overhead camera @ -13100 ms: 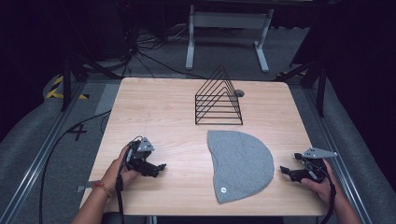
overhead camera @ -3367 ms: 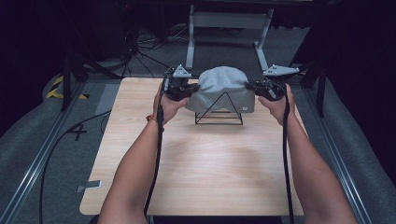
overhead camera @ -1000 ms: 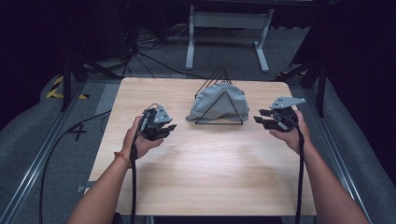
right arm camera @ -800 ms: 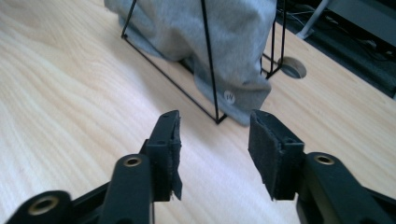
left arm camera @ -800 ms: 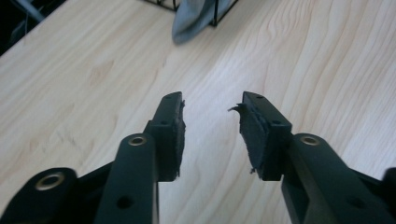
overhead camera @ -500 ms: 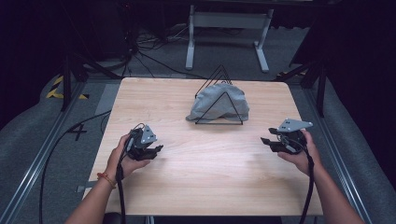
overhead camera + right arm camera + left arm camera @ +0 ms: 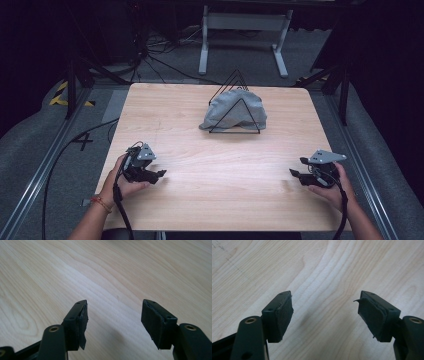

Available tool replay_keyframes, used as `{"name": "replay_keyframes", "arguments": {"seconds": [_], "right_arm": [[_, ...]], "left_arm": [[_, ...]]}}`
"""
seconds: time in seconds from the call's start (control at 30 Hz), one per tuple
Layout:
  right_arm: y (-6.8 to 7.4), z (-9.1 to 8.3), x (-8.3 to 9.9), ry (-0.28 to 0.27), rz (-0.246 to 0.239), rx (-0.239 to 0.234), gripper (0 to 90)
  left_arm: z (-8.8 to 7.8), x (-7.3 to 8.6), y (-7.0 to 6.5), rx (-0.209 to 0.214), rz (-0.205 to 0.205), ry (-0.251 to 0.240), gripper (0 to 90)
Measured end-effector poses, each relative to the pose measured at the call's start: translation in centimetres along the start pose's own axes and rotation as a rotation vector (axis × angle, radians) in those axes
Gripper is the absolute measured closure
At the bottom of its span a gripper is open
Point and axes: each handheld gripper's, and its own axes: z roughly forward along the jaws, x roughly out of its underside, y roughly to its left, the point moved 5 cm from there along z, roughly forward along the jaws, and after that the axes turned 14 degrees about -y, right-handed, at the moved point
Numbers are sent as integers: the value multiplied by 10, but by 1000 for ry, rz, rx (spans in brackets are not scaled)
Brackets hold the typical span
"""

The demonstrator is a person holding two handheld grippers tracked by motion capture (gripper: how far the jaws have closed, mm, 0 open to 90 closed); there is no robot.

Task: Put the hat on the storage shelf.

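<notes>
A grey cap [image 7: 234, 111] is draped over a black wire rack [image 7: 235, 105] at the far middle of the wooden table [image 7: 215, 170]. In the high view my left gripper [image 7: 159, 175] is low over the table's near left. Its jaws have just been opening and now stand open, with only bare wood between the pads [image 7: 284, 315] in the left gripper view [image 7: 325, 312]. My right gripper [image 7: 295, 175] hovers near the front right edge. It too has just been opening, and nothing lies between its fingertips [image 7: 113, 320].
Dark floor, cables [image 7: 65, 150] and a white stand [image 7: 245, 25] lie beyond the table. Metal rails [image 7: 45, 160] run along both sides. Each gripper trails a black cable toward the front edge.
Both hands have drawn back from the rack toward the near edge and sunk lower. Both pairs of jaws have spread wider. The cap stays on the rack.
</notes>
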Motion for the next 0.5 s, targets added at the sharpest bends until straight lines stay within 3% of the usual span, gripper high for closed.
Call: {"name": "replay_keyframes", "arguments": {"seconds": [0.17,0.37,0.5], "right_arm": [[-1,-14,18,6,18,15,363],[-8,-27,42,13,78,39,346],[-14,-31,54,0,122,51,334]], "left_arm": [[-7,5,-6,28,-41,-19,237],[-5,21,-17,28,-12,-10,242],[-7,27,-20,47,-35,-37,237]]}}
